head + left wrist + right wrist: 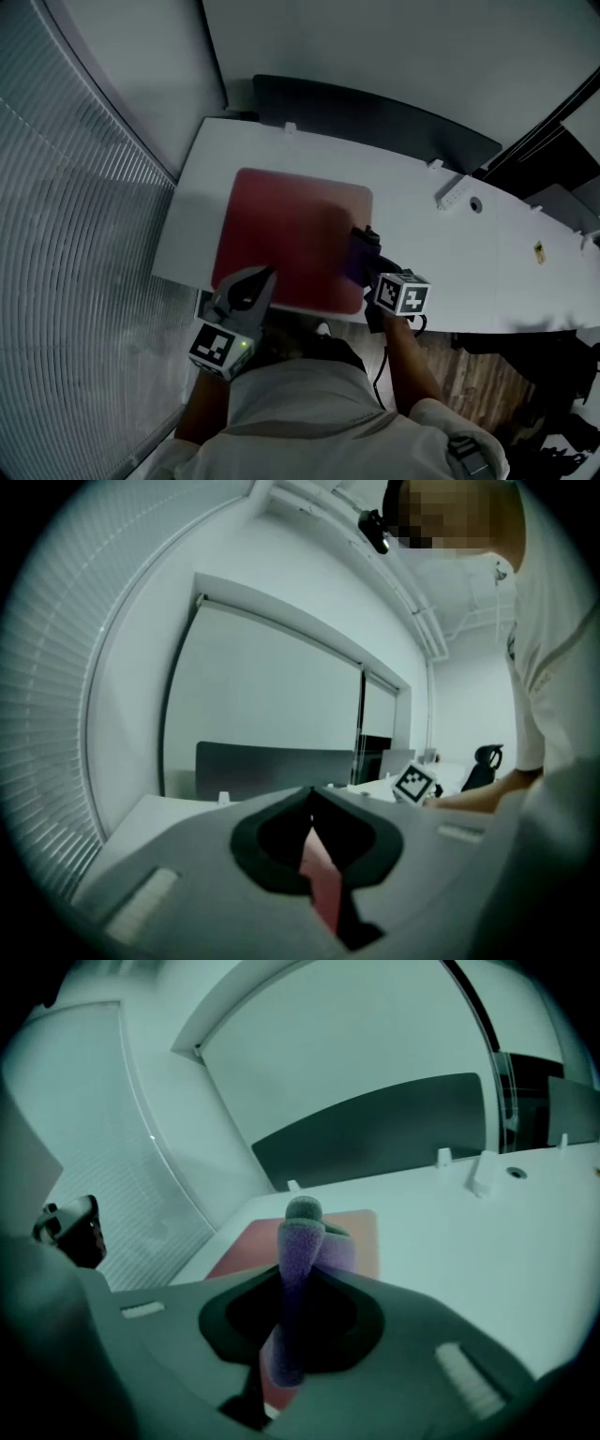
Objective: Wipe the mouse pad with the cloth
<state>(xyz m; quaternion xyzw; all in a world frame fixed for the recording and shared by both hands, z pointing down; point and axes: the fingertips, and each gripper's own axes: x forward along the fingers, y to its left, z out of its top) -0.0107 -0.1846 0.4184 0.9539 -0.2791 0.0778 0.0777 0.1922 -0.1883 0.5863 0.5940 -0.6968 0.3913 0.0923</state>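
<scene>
Gripping a purple cloth point(298, 1262), the right gripper point(366, 248) has its jaws closed on the folded fabric, and a rounded wad of it pokes out past the tips. Cloth sits on the right part of the red mouse pad point(281, 225), near the pad's right edge; from the head view it appears to touch the surface. Marker cube point(403, 293) rides behind the jaws, toward the person.

Left gripper point(265, 277) – jaws together, tips meeting, nothing between them. A sliver of red pad shows through the opening behind the tips. It is at the pad's near edge, left of centre; contact with the pad cannot be told.

Mouse pad lies flat on a white desk point(431, 248), close to the desk's near-left corner, its near edge close to the desk's front edge. Dark panel point(375, 112) stands along the desk's far side. Window blinds point(66, 244) fill the left – well apart from both grippers.
</scene>
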